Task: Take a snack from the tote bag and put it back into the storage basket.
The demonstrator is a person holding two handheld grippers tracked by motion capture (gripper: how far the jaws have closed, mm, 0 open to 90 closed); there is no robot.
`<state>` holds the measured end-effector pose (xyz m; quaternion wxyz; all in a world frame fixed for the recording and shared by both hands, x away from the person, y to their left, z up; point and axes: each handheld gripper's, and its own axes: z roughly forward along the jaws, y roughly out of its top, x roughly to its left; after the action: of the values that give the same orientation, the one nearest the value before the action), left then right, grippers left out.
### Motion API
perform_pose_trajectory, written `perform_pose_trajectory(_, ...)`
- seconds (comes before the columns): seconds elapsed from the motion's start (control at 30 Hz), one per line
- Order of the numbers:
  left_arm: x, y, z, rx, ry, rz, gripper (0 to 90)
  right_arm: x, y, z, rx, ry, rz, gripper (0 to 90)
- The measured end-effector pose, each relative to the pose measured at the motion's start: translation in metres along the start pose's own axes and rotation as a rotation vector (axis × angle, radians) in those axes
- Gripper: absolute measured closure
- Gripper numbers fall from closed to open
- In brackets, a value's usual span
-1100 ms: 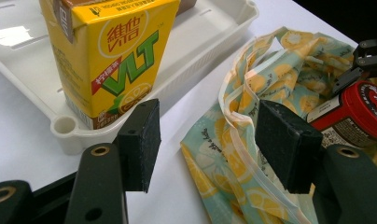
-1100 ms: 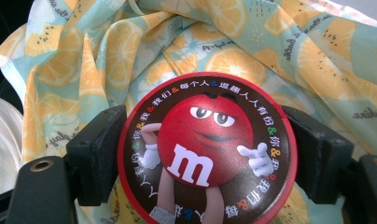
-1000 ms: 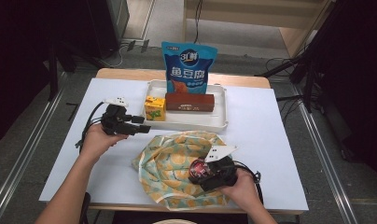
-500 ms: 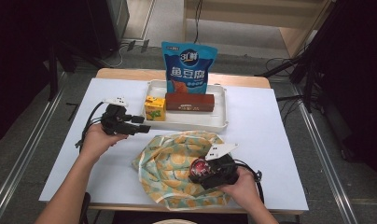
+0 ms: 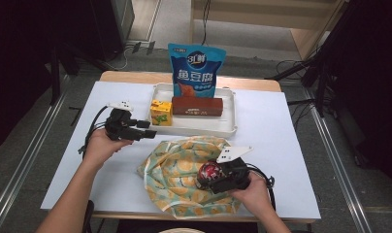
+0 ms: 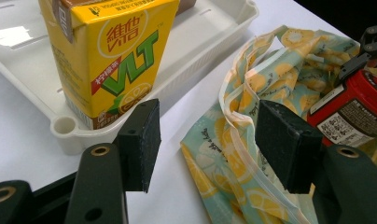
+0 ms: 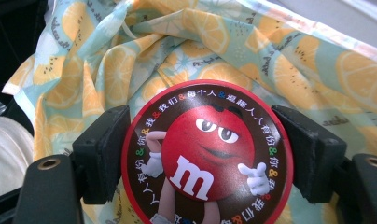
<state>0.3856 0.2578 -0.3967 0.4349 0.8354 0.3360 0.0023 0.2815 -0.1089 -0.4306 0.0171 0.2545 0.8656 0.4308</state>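
Observation:
A cloth bag [image 5: 184, 174] printed with orange slices lies crumpled at the table's front. Over it, my right gripper [image 5: 209, 176] is shut on a red M&M's can [image 5: 211, 172], whose round lid [image 7: 207, 151] sits between both pads in the right gripper view. My left gripper [image 5: 148, 134] is open, its jaws apart just above the table left of the bag. In the left gripper view its jaws frame the bag's rim [image 6: 245, 107], with the yellow lemon tea carton [image 6: 107, 51] behind them and the red can [image 6: 352, 112] at the right.
A white tray [image 5: 228, 124] behind the bag holds the yellow carton [image 5: 161, 112], a brown box [image 5: 197, 105] and an upright blue snack pouch [image 5: 196, 70]. The white table [image 5: 281, 126] ends close behind the tray. Cables trail from both grippers.
My right gripper with the can has shifted slightly left over the bag. The left gripper has stayed about where it was.

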Motion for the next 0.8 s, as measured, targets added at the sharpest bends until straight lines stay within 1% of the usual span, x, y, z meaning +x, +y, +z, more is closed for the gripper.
perform_pose_trajectory(0.2,-0.001,0.0,0.0,0.002,0.001,-0.003,40.9,-0.003,0.002,-0.005,-0.017,-0.016,0.003,24.7)
perform_pose_trajectory(0.3,-0.001,0.0,0.0,0.002,0.001,0.0,40.9,-0.003,0.003,-0.009,-0.025,-0.022,0.016,24.8)
perform_pose_trajectory(0.43,-0.001,0.0,0.0,0.003,-0.001,0.0,40.9,-0.005,0.004,-0.012,-0.034,-0.03,0.021,24.8)
perform_pose_trajectory(0.53,-0.001,0.0,-0.001,0.001,0.002,0.001,40.9,-0.007,0.006,-0.014,-0.039,-0.034,0.016,24.8)
perform_pose_trajectory(0.67,-0.001,0.0,-0.002,0.0,0.003,0.001,40.9,-0.008,0.009,-0.017,-0.051,-0.039,0.025,24.9)
perform_pose_trajectory(0.8,-0.002,-0.001,-0.003,-0.003,0.004,-0.002,40.9,-0.01,0.012,-0.02,-0.057,-0.046,0.022,24.9)
